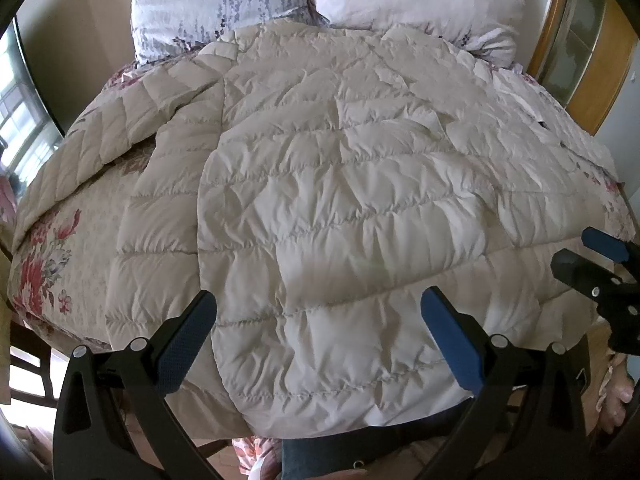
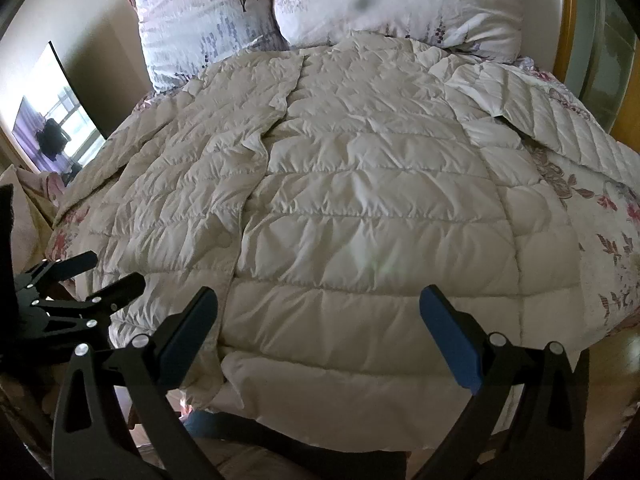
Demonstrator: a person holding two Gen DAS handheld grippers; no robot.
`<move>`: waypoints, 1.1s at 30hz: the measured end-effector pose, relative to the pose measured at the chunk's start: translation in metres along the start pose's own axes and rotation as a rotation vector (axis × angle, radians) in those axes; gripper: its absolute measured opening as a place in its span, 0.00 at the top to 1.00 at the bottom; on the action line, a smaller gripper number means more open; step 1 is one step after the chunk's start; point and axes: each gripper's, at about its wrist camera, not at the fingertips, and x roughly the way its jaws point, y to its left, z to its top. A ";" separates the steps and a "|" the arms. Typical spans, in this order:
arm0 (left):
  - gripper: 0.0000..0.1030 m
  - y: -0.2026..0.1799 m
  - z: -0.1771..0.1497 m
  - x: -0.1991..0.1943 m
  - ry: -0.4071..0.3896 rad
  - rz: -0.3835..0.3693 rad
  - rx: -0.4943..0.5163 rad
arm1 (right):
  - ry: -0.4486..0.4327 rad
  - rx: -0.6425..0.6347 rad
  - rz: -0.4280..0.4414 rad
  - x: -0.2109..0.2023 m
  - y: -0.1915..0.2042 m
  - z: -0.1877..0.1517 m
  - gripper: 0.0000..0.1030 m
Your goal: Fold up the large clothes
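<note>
A large cream quilted down coat (image 1: 340, 184) lies spread flat on the bed, hem toward me, one sleeve stretched out to the left (image 1: 92, 148). In the right wrist view the coat (image 2: 360, 208) shows its front opening running down the middle and a sleeve at the right (image 2: 560, 124). My left gripper (image 1: 320, 304) is open and empty above the coat's hem. My right gripper (image 2: 320, 300) is open and empty above the hem too. The right gripper also shows in the left wrist view (image 1: 588, 252), and the left gripper shows in the right wrist view (image 2: 104, 268).
The bed has a floral cover (image 1: 44, 264) and two patterned pillows (image 1: 216, 4) (image 2: 400, 0) at its head. A wooden headboard frame (image 1: 592, 64) stands at the right. A mirror or screen (image 2: 56, 120) leans on the wall at the left.
</note>
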 end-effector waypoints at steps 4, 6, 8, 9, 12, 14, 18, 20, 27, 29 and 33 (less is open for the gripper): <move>0.01 0.003 -0.007 0.001 -0.004 -0.002 0.010 | -0.007 0.005 0.006 -0.001 -0.001 0.001 0.02; 0.01 0.001 -0.004 0.000 -0.009 -0.003 0.015 | -0.010 0.010 0.011 -0.001 -0.003 0.002 0.02; 0.01 0.001 -0.004 -0.001 -0.013 -0.008 0.019 | -0.013 0.016 0.018 -0.001 -0.004 0.003 0.02; 0.01 0.000 -0.004 -0.001 -0.014 -0.008 0.020 | -0.017 0.018 0.022 -0.001 -0.005 0.003 0.02; 0.01 -0.001 -0.002 -0.001 -0.008 -0.016 0.022 | -0.040 0.024 0.044 -0.002 -0.008 0.004 0.02; 0.01 0.000 -0.001 -0.001 -0.004 -0.036 0.021 | -0.070 0.026 0.089 -0.003 -0.013 0.007 0.02; 0.01 0.003 0.006 -0.001 -0.015 -0.051 0.016 | -0.107 0.089 0.096 -0.006 -0.039 0.019 0.02; 0.01 0.005 0.010 -0.002 -0.028 -0.049 0.012 | -0.136 0.146 0.082 -0.010 -0.061 0.026 0.02; 0.01 0.017 0.030 -0.003 -0.091 -0.063 -0.021 | -0.261 0.574 0.044 -0.022 -0.201 0.046 0.10; 0.01 0.021 0.036 0.000 -0.103 -0.069 -0.035 | -0.297 0.695 0.009 -0.023 -0.248 0.047 0.20; 0.01 0.030 0.051 0.012 -0.090 -0.088 -0.082 | -0.325 0.908 -0.067 -0.017 -0.325 0.042 0.35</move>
